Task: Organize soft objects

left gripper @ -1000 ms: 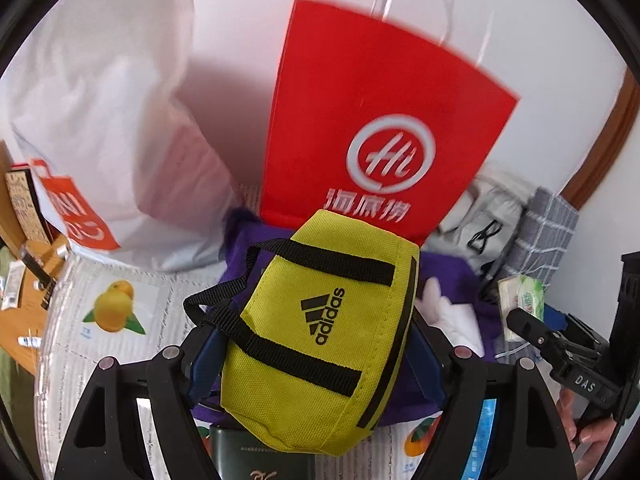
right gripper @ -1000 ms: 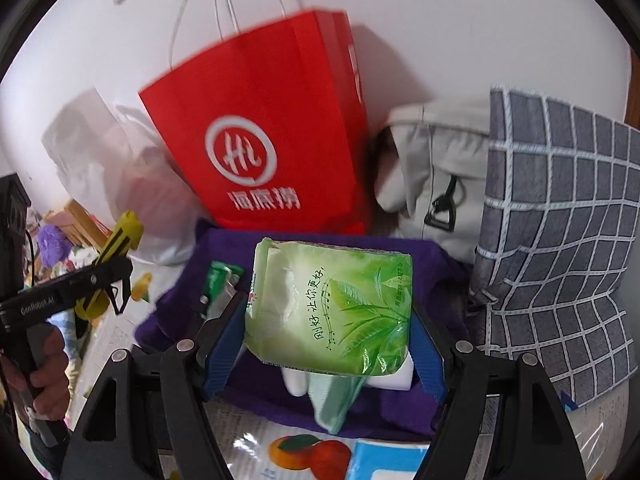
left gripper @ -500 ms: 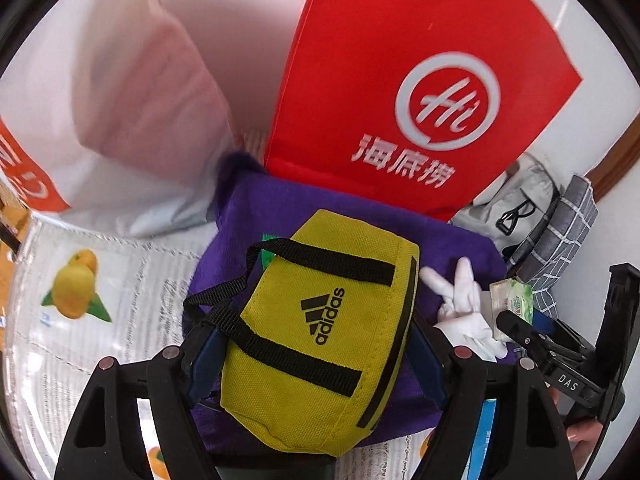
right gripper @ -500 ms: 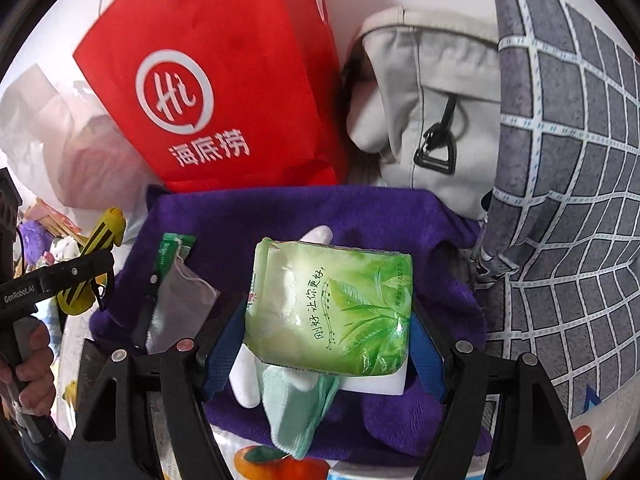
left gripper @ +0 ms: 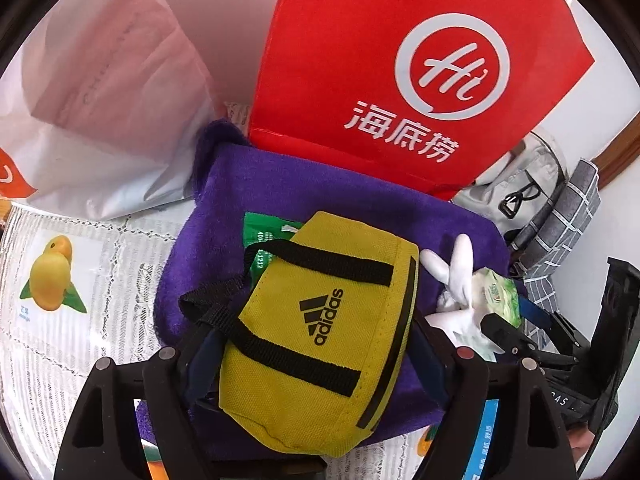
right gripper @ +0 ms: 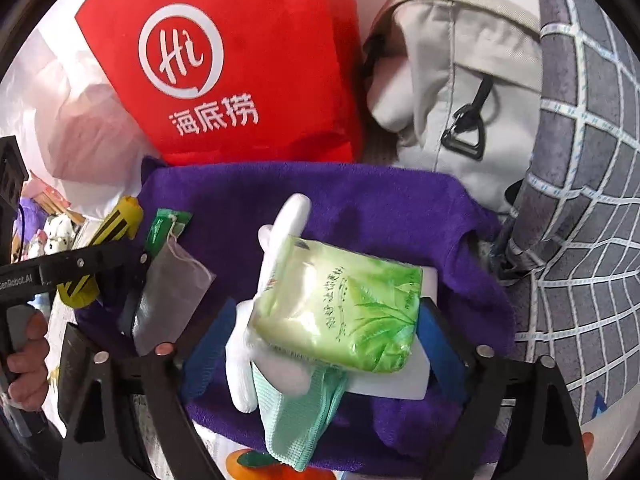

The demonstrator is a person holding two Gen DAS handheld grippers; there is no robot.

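Observation:
My left gripper is shut on a yellow Adidas pouch with black straps, held over a purple towel. My right gripper has its blue pads wide apart; the green tissue pack lies tilted between them, resting on a white glove and a white sponge block on the towel. A mint cloth lies under the glove. A green packet and a grey sachet lie on the towel's left part.
A red paper bag stands behind the towel against the wall. A white plastic bag is at the left. A beige bag and a grey checked cushion are at the right. A fruit-print tablecloth covers the table.
Both grippers have moved forward and down toward the purple towel. The right jaws have opened and the tissue pack has tilted onto the glove and sponge. The left still holds the pouch.

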